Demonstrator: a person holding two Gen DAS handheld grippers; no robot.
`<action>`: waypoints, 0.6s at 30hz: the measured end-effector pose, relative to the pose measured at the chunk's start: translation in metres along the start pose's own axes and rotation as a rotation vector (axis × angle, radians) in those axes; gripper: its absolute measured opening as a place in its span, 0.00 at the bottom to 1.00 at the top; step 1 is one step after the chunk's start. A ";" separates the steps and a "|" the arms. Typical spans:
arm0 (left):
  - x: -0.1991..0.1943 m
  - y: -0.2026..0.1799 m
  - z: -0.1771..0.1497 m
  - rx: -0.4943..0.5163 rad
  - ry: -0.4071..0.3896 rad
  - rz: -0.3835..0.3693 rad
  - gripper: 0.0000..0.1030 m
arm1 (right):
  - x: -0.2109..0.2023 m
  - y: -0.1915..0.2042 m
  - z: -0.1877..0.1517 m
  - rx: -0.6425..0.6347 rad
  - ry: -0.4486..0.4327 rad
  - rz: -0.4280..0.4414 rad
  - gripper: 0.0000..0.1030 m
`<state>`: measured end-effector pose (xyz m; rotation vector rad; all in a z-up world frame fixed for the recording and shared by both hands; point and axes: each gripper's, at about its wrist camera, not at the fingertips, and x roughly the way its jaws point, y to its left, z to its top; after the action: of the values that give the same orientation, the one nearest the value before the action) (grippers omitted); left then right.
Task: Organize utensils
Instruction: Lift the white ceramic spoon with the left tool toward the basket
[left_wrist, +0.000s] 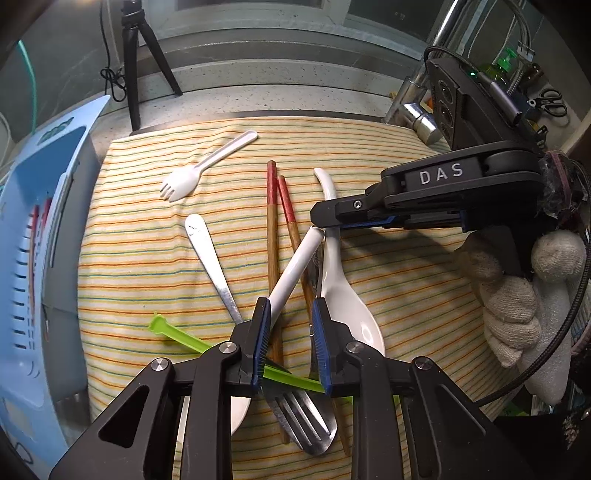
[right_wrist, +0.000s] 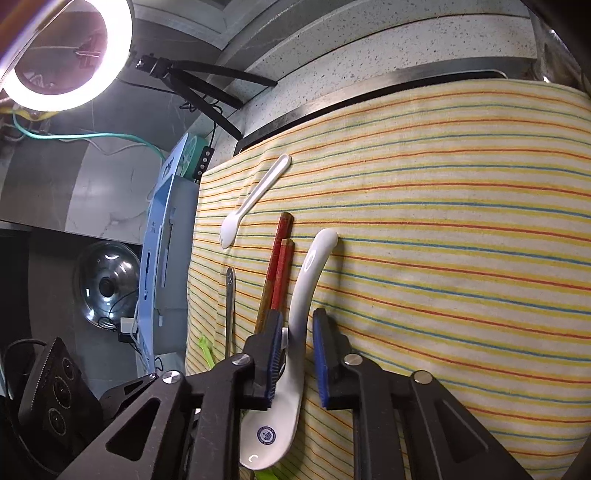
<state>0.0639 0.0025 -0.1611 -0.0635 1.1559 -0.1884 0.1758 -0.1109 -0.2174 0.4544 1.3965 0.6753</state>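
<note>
My left gripper (left_wrist: 290, 303) stands narrow at the lower middle of its view. It sits astride the straight spoon (left_wrist: 295, 266) handle and the chopsticks (left_wrist: 272, 229), and only its left pad seems to touch the handle. My right gripper (right_wrist: 297, 314) is narrow too, around the curved spoon (right_wrist: 308, 273) handle with its right pad just clear. Both spoons lie mid-frame on the striped cloth (right_wrist: 443, 221). A fork (left_wrist: 299, 417) lies at the bottom edge of the left view.

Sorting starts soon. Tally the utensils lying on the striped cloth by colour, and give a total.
White: 3 (plastic fork, straight ceramic spoon, curved ceramic spoon)
Red-tipped wooden chopsticks: 2
Metal: 2 (metal fork, a metal spoon partly hidden under it)
Green plastic stick: 1
Total: 8
</note>
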 end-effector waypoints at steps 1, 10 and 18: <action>-0.002 0.000 0.000 -0.006 -0.002 -0.003 0.20 | 0.000 0.001 0.000 0.000 0.001 0.002 0.10; -0.017 -0.025 -0.018 0.047 0.008 -0.048 0.31 | -0.002 0.003 -0.003 -0.009 -0.002 -0.006 0.09; -0.005 -0.041 -0.031 0.125 0.041 -0.010 0.31 | -0.007 0.004 -0.005 -0.021 -0.010 -0.020 0.09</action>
<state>0.0294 -0.0353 -0.1635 0.0450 1.1823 -0.2710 0.1699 -0.1131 -0.2101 0.4263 1.3813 0.6701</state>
